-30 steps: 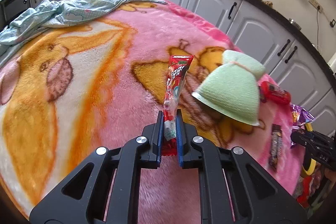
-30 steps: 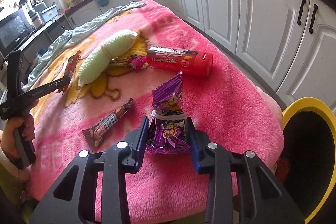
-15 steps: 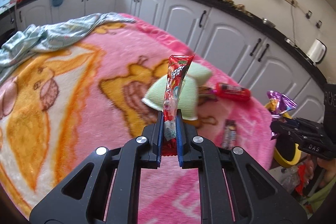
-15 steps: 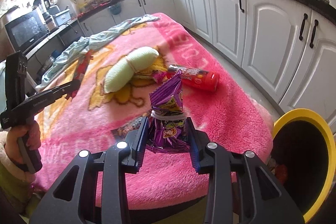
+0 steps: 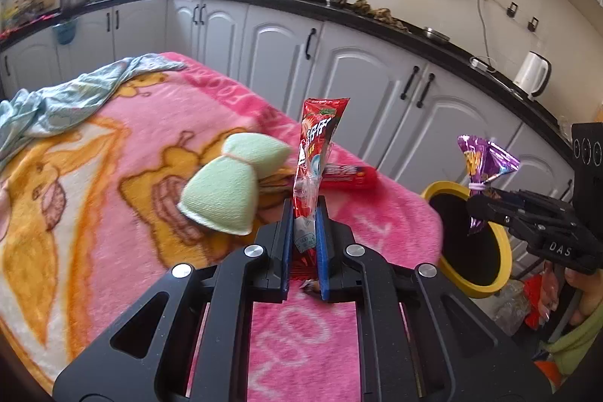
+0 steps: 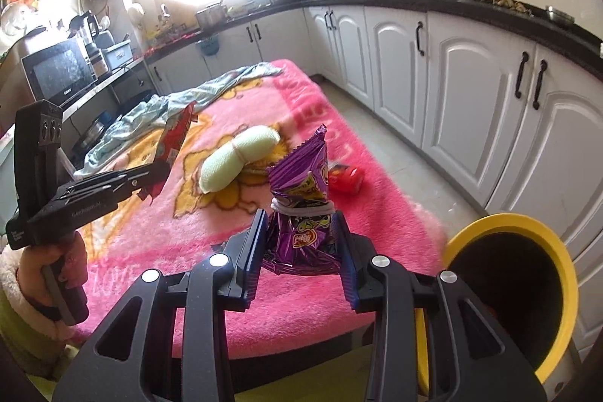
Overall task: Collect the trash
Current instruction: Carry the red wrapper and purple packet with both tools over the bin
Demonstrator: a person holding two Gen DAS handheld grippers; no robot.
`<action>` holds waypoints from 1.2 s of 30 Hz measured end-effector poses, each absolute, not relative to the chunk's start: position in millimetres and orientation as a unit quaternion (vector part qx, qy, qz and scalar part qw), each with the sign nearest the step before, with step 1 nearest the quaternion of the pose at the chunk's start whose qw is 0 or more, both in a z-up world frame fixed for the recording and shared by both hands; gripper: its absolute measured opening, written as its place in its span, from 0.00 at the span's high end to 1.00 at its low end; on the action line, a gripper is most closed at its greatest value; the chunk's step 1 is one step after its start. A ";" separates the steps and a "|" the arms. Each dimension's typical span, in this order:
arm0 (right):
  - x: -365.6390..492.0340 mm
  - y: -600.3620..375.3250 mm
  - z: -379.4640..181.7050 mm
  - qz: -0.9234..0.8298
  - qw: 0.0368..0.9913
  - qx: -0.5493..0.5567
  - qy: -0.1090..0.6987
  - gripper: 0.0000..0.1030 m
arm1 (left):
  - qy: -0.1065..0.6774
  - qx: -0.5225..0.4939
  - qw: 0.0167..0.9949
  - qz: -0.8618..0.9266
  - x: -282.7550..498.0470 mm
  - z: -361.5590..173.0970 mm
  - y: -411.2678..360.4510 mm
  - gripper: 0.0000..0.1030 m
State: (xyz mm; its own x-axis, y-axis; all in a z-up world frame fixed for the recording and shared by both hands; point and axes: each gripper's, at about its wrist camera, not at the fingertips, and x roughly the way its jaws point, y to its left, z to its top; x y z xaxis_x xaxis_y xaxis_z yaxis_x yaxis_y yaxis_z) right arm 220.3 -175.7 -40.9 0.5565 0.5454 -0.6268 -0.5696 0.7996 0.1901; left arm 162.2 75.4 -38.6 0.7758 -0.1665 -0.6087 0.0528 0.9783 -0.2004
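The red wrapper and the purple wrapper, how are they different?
The red wrapper is long and thin; the purple wrapper is short, wide and crinkly. The red one is pinched in the left tongs, whose jaws sit almost together; the purple one fills the right tongs, whose jaws stand further apart. The purple wrapper has a white band round its middle; the red one has none. Both stick up from their tongs, lifted off the pink blanket.
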 end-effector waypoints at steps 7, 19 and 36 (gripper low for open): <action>214.4 -208.3 -26.7 0.293 0.898 -0.008 0.329 0.68 | 0.322 -0.074 0.940 -0.084 166.3 -27.9 49.3 0.94; 209.8 -274.4 -14.8 0.239 0.920 0.031 0.308 0.68 | 0.316 -0.043 0.938 -0.139 181.1 -16.0 -11.6 0.94; 203.2 -356.7 -21.6 0.147 0.944 0.059 0.289 0.68 | 0.329 -0.016 0.919 -0.217 209.2 -21.2 -103.9 0.94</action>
State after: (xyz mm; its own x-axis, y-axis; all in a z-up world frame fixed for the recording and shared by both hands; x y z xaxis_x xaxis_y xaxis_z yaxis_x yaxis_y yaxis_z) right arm 203.2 -356.7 -21.6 0.7897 0.3122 -0.5281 -0.2444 0.9497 0.1960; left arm 209.2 -103.9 -21.2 0.6897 -0.4099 -0.5969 0.3883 0.9052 -0.1730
